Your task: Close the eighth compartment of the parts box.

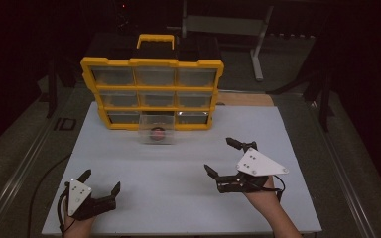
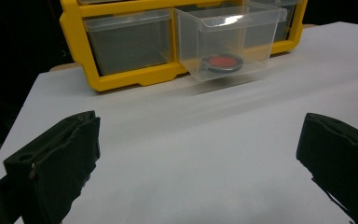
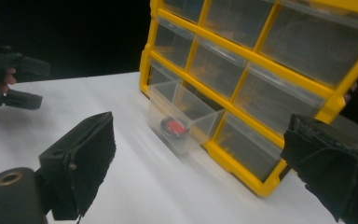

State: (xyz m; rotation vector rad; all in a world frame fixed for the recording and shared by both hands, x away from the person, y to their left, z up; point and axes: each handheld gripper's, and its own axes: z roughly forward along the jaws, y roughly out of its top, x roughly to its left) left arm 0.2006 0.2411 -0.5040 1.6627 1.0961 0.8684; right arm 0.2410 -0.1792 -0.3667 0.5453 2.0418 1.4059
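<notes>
Yellow plastic frames the drawer cabinet (image 1: 152,94) standing upright at the far side of the white table (image 1: 178,188), well ahead of both grippers. It has three rows of three clear drawers and a yellow carry handle (image 1: 155,40) on top. The middle drawer of the bottom row (image 1: 157,129) is pulled out toward the person and rests partly out of its slot, its front wall nearest the grippers. Inside it lies a round black disc with a red centre (image 1: 156,133), flat on the drawer floor.

The left gripper (image 1: 100,184) sits low at the near left corner of the table, held in the person's left hand (image 1: 79,224), its jaws spread wide with nothing between them. In the left gripper view the open drawer (image 2: 227,39) stands ahead and slightly right of the jaws, well apart from them, with the disc (image 2: 221,63) showing through the clear wall.

The right gripper (image 1: 222,156) is on the near right side, held in the right hand (image 1: 263,191), closer to the cabinet than the left one. Its jaws also stand wide apart and empty. From the right gripper view, the drawer (image 3: 184,119) lies ahead between the two jaws but far off, the cabinet (image 3: 261,74) running away to the right, and the left gripper (image 3: 7,77) appears at the far left.
</notes>
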